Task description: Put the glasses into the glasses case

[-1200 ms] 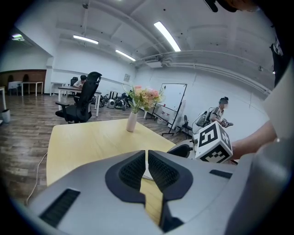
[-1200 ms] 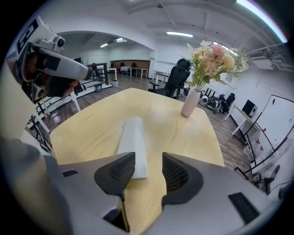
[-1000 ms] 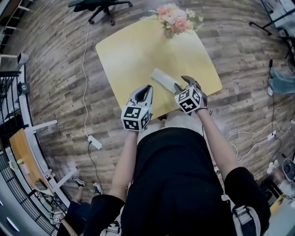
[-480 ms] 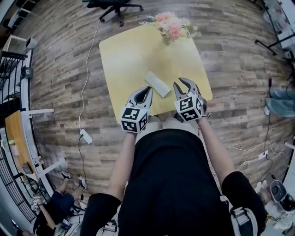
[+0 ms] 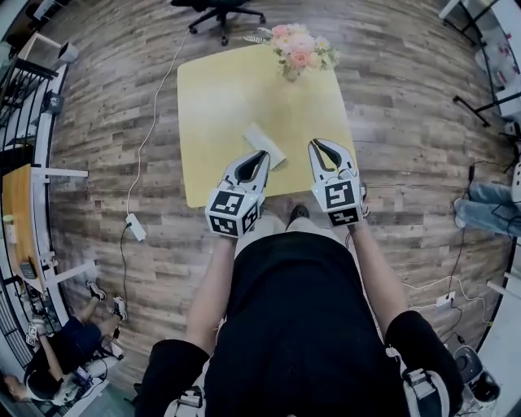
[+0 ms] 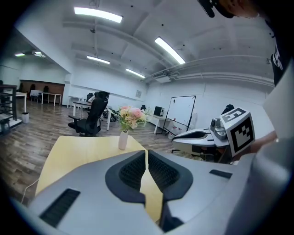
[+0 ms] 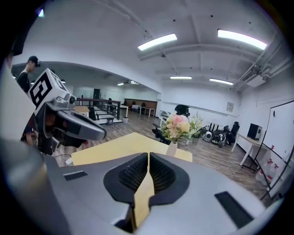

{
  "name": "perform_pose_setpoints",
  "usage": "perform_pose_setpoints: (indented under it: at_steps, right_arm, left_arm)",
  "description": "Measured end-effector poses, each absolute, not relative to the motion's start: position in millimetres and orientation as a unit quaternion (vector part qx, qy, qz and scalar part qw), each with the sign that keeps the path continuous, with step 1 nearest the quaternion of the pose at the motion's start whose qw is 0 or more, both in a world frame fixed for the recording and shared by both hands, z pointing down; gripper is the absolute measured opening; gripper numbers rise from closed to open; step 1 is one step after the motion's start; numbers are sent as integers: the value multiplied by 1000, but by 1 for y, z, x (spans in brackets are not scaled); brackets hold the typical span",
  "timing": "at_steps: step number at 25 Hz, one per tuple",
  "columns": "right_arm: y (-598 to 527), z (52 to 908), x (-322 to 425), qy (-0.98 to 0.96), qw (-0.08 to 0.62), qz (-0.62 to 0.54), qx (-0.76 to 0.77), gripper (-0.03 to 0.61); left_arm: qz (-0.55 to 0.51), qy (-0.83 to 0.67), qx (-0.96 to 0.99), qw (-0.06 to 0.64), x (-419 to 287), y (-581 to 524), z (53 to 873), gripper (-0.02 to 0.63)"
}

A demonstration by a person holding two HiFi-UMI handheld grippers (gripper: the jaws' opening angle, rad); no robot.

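A pale grey glasses case lies shut on the yellow table, near its front edge. No glasses show in any view. My left gripper hangs above the front of the table with its tip over the case's near end in the head view; its jaws are shut with nothing between them. My right gripper hovers to the right of the case, apart from it. Its jaws are closing and stand tip to tip with nothing between them. Both grippers point out over the table, well above it.
A white vase of pink flowers stands at the table's far edge. A black office chair is beyond it. A white cable and power strip lie on the wood floor at left. A person's legs show at far right.
Both grippers have risen from the table and drawn back toward me. The right gripper's jaws, wide open beside the case before, have come together. The case stays on the table.
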State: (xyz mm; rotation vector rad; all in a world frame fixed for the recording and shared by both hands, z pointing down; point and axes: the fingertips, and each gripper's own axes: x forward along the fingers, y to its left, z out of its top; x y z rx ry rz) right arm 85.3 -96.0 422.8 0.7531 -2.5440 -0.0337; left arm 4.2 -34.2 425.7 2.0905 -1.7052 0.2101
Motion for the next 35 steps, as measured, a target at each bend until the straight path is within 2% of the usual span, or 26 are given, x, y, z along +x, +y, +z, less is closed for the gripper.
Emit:
perform_pose_setpoints:
  at_steps: [2,11,23,35]
  right_arm:
    - [-93,416,92,-934,230,-21,271,17]
    - [-76,388,119,-955,172,22,242,15]
    - [-76,377,138,-958,145,62,241,14]
    - [-71,385,135,-961,149,64,223,12]
  left_arm:
    - [70,-620,750,218,11,-31,424,35]
    - [64,-635,740,214,30,-20,420,35]
    - [63,-638,738,209,36,-17,412,35]
    - [71,-637,738,209,35,-17,415,35]
